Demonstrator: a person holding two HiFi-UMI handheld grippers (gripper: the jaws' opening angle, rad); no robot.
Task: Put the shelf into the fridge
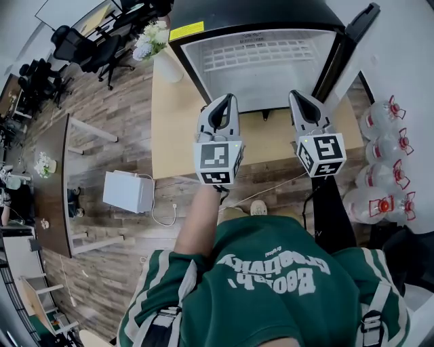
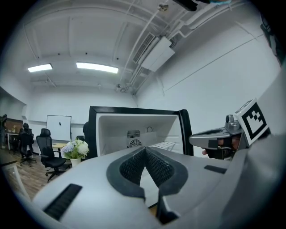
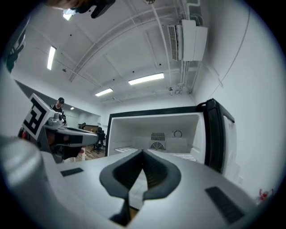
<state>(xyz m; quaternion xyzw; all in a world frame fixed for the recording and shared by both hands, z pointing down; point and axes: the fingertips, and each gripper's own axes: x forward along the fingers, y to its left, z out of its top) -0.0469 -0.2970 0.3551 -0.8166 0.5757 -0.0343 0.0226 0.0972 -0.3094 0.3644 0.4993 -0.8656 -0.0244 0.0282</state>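
Since both grippers hang empty in front of the open fridge (image 1: 271,17), I judge the placing step to be done or very nearly done. The left gripper (image 1: 226,100) has its jaws pressed together with nothing between the ribbed pads, and its own view shows only the fridge cavity past the closed tips. The right gripper (image 1: 299,95) is likewise closed on nothing. Both point level at the opening, just short of the fridge's front edge, above the wooden table (image 1: 176,135) it stands on. The white wire shelf (image 1: 261,54) already lies inside the cavity. From the left gripper view it looks level, part-way up, in front of the back wall with the round fan grille (image 2: 134,143), though I cannot tell whether both its edges sit properly on the side ledges. The fridge door (image 1: 354,37) stands swung wide on the right. What the next move calls for, as I see it, is a check that the shelf is seated flat. If it is crooked, I would open one gripper and nudge the front rail, keeping clear of the door.
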